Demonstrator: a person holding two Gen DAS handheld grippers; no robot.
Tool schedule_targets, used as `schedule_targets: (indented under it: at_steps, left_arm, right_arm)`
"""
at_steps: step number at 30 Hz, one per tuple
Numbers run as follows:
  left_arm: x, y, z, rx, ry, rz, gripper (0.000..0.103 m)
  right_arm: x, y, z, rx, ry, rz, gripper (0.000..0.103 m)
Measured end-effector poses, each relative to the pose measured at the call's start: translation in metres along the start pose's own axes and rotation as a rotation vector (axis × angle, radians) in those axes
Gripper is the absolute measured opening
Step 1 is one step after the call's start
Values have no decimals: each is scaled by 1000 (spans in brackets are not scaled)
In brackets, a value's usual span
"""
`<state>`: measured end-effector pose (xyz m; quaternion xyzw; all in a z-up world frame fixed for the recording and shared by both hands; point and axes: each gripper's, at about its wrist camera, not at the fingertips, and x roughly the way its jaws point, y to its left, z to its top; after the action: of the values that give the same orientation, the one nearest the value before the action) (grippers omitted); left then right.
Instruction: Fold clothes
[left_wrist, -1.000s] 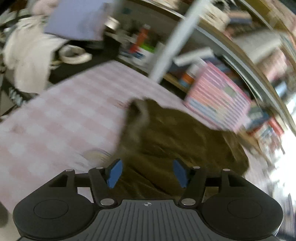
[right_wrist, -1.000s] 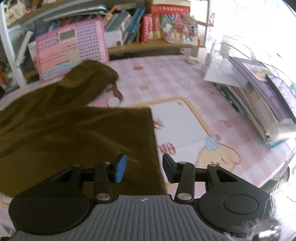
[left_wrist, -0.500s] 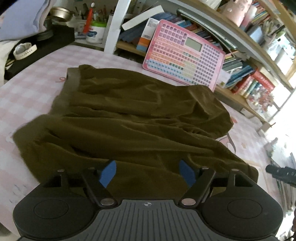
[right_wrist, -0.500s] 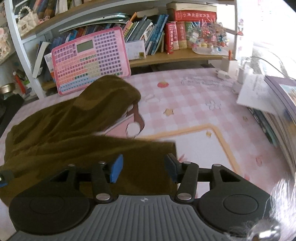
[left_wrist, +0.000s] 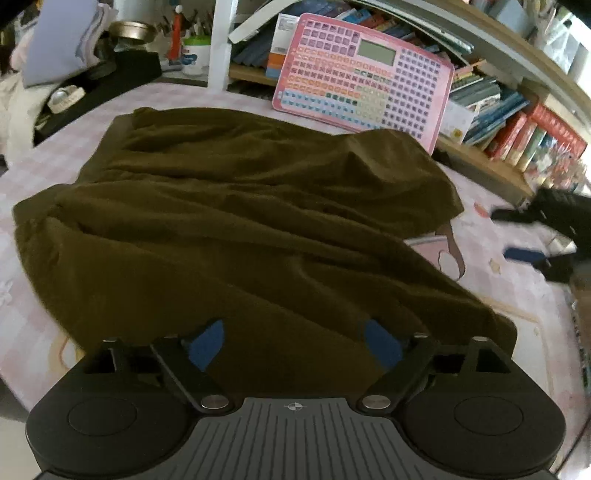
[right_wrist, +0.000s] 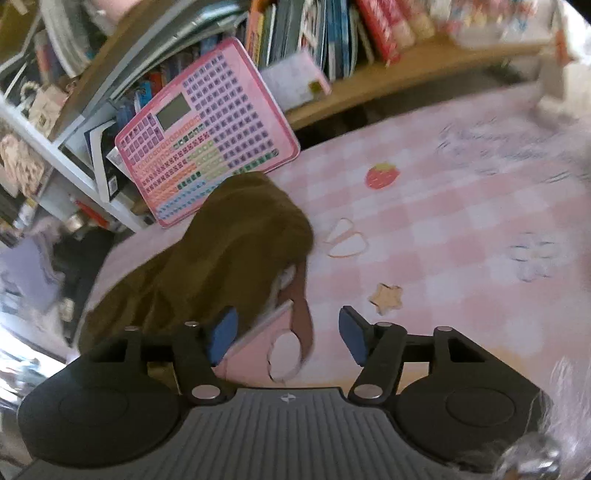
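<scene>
An olive-brown garment (left_wrist: 236, 221) lies rumpled across the pink checked tabletop (left_wrist: 517, 295). My left gripper (left_wrist: 293, 341) hovers over its near hem, jaws opening wide, blue pads apart with only cloth below them. In the left wrist view my right gripper (left_wrist: 524, 236) shows at the right edge, blurred, past the garment's far corner. In the right wrist view the right gripper (right_wrist: 288, 332) is over the bare tabletop (right_wrist: 443, 229) beside the garment's bunched end (right_wrist: 229, 251); its jaws are opening and nothing is between them.
A pink toy keyboard tablet (left_wrist: 364, 79) leans on the shelf behind the garment. Bookshelves with books (left_wrist: 517, 122) run along the back. A black box with a roll of tape (left_wrist: 66, 98) and piled cloth sit at the left.
Both grippers have swung across the table and spread their jaws wider. The left view now takes in the whole garment. The right gripper moved off the garment's near corner toward its far bunched end.
</scene>
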<state>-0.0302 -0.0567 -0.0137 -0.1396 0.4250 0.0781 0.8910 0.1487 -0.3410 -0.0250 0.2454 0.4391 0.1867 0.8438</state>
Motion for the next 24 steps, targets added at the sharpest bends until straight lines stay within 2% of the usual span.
schedule_targets:
  at_steps: [5,11,13,15,16,18,20,23,24]
  left_arm:
    - [-12,5,-11,-63,8,79,88]
    - [-23,11,-17,-118,3,157,88]
    - [-26,14,-17,-130,3,179,88]
    - [-28,17,-17,-140,1,199,88]
    - [-29,19,-16,-145,-3,208,88]
    - [-31,22,-15,-155,-10,223,88]
    - [-31,26,-14,-174,-8,234,88]
    - [-30,34,-13,-217,-6,248,88]
    - [-30,37,-13,-234,-7,251,88]
  right_arm:
    - [45,-11,19,117,61,59,61]
    - [85,-5,29,162,98,75,59]
    - [93,-1,31,166,91,79,49]
    - [100,4,34,158,75,85,22]
    - [102,8,36,144,60,90,15]
    - [95,30,39,33,-19,110,8]
    - [83,64,33,-159,-87,161,5]
    - [65,126,7,-532,-123,308,4]
    - [67,144,-10,-655,-54,353,4]
